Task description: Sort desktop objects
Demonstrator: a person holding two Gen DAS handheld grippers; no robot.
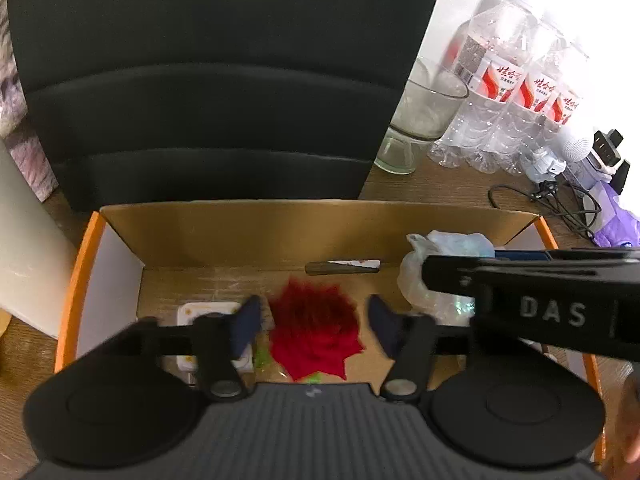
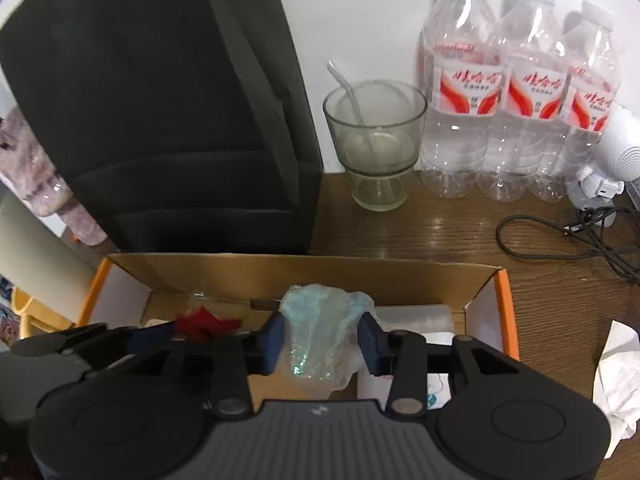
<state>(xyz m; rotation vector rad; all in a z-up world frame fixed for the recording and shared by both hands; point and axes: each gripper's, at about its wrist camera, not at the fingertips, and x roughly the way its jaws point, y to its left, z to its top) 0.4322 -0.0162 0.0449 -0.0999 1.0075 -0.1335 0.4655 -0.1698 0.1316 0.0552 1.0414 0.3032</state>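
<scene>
An open cardboard box (image 1: 280,232) with an orange rim stands on the wooden desk. Inside it lies a red fluffy flower-like piece (image 1: 314,332). My left gripper (image 1: 316,326) hangs open over it, one blue finger on each side and neither touching. My right gripper (image 2: 322,344) is open above the box's right part. A crumpled clear plastic bag with a teal sheen (image 2: 320,320) sits loosely between its fingers. In the left wrist view the right gripper (image 1: 430,276) reaches in from the right over that bag (image 1: 452,240).
In the box are a white square device (image 1: 192,316), a brown-handled tool (image 1: 340,267) and a white container (image 2: 420,320). Behind stand a black padded seat back (image 1: 200,80), a glass cup with a stirrer (image 2: 376,140), three water bottles (image 2: 520,92), cables (image 2: 560,240) and a crumpled tissue (image 2: 616,380).
</scene>
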